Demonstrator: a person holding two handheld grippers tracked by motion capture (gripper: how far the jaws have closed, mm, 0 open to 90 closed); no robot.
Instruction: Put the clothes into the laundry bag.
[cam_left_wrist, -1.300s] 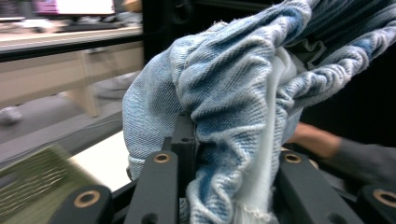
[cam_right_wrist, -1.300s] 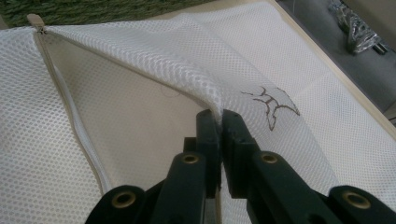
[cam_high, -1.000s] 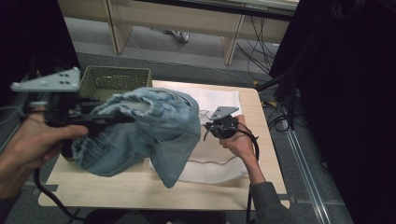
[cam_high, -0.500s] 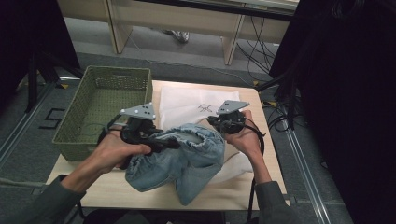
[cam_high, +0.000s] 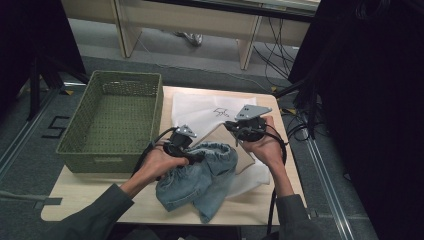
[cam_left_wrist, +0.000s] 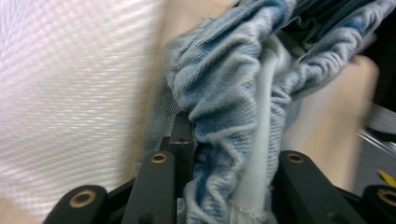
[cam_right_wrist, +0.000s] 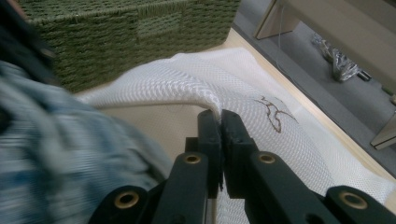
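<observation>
Grey floor (cam_high: 210, 67) with loose black cables (cam_high: 272, 57); pale wooden furniture legs (cam_high: 125, 30) beyond jaws; dark drapes (cam_high: 370, 115) flank the table (cam_high: 100, 192).

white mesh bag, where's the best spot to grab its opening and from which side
Grip the mesh bag at its open rim, where the right tool is already pinching a raised fold of mesh. Come in from the person's side, low along the table: the rim there stands up as a thin edge, while the rest lies flat. The jeans cover the near part.
</observation>
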